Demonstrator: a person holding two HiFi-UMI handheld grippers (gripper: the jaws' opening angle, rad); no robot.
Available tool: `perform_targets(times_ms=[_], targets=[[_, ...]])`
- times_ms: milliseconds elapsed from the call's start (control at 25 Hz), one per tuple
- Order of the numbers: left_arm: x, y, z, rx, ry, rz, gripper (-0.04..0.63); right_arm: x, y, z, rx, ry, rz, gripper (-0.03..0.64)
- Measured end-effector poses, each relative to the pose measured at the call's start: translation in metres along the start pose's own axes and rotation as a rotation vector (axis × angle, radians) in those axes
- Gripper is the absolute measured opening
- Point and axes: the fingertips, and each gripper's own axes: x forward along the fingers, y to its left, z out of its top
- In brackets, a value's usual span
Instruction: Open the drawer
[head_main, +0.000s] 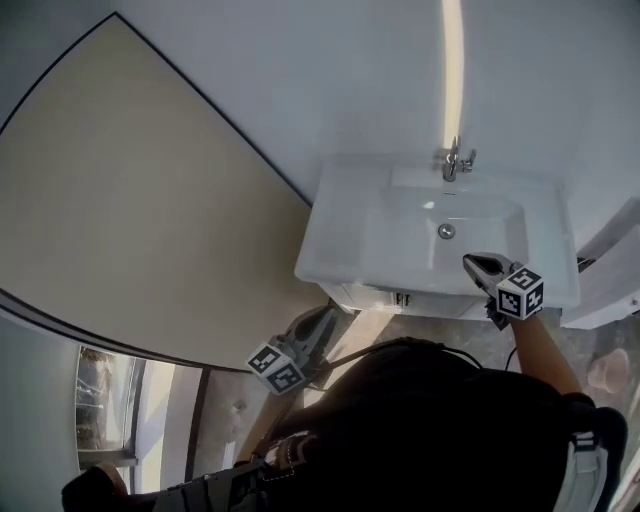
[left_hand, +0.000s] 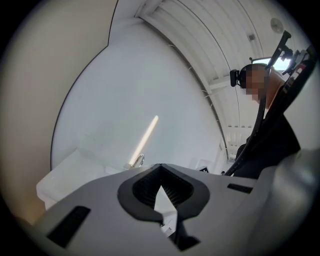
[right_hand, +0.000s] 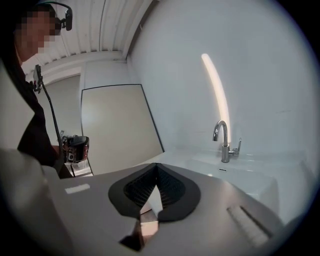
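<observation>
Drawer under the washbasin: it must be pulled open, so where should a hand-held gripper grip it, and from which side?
Probably the small dark fitting on the drawer front, below the washbasin rim: the only projection on that flat face. Come level from the front; its shape is unclear.

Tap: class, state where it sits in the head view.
The tap stands upper right of centre, at the back rim of the basin, beyond the drain; the right gripper shows at the basin's front edge.
</observation>
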Motion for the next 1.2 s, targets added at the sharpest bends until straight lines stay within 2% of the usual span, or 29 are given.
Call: perform_targets(times_ms=[160, 320, 560, 760, 960, 1200], targets=[[0.013, 0.042, 0.025, 0.036, 0.085, -0.107, 0.002, 0.016, -0.001, 0.006, 0.039, -0.024, -0.125, 0.002], [0.033, 0.077, 0.035, 0.035, 0.147, -0.226, 0.002, 0.017, -0.007, 0.009, 0.074, -0.056, -0.266, 0.002], [0.081, 0.077, 0.016, 0.035, 0.262, -0.398, 0.002, -0.034, -0.016, -0.011, 0.132, -0.103, -0.492, 0.002], [0.119, 0.052, -0.016, 0.054, 0.341, -0.525, 0.002, -0.094, -0.025, -0.043, 0.176, -0.123, -0.645, 0.002], [0.163, -0.002, -0.056, 0.080, 0.439, -0.650, 0.002, -0.173, -0.029, -0.089, 0.245, -0.158, -0.790, 0.003], [0.205, -0.082, -0.115, 0.156, 0.540, -0.748, 0.002, -0.248, -0.054, -0.157, 0.334, -0.195, -0.857, 0.003]])
